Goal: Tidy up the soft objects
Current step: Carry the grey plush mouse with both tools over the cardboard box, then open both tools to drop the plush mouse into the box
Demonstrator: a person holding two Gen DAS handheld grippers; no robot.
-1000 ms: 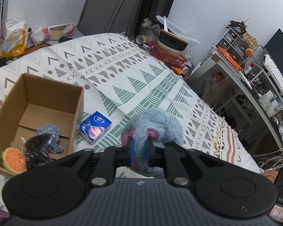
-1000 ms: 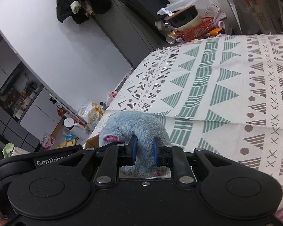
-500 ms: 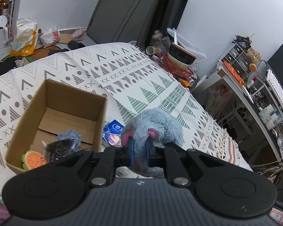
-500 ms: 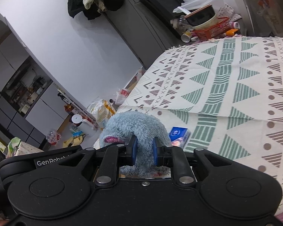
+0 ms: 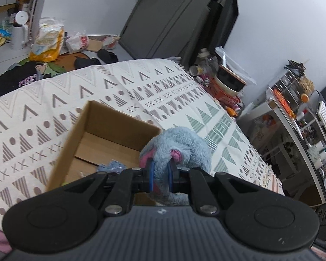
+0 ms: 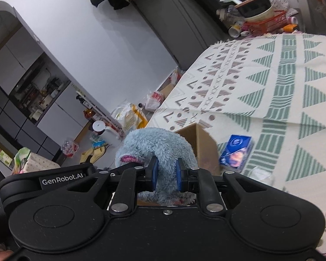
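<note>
On my left camera I see an open cardboard box (image 5: 110, 134) standing on the patterned bedspread (image 5: 54, 108). Inside it, a small blue crocheted piece (image 5: 113, 166) lies on the bottom near the front; the rest of the floor is bare cardboard or hidden behind my tool. On the right camera only one corner of the box (image 6: 203, 143) shows, with a blue packet (image 6: 235, 152) lying on the cover just beside it, outside the box.

The blue plush toy (image 5: 178, 148) is held by both tools at once. My left gripper (image 5: 160, 177) is clamped on a fold of its fur, the blue pads (image 5: 151, 177) pressed into the pile, and the toy bulges up and forward beyond the fingertips, over the box's near right corner. My right gripper (image 6: 165, 175) is likewise squeezed on the toy (image 6: 156, 145), which arches over the pads, its pink toothy mouth off to the left. I cannot tell whether the toy touches the box.

The cover is cream with green and brown triangles, dots and crosses. Beyond the bed stand a dark wardrobe (image 5: 163, 21), a red basket (image 6: 269, 21) holding a bowl, and a cluttered shelf (image 5: 293, 113). Bags and slippers (image 6: 93, 153) lie on the floor.
</note>
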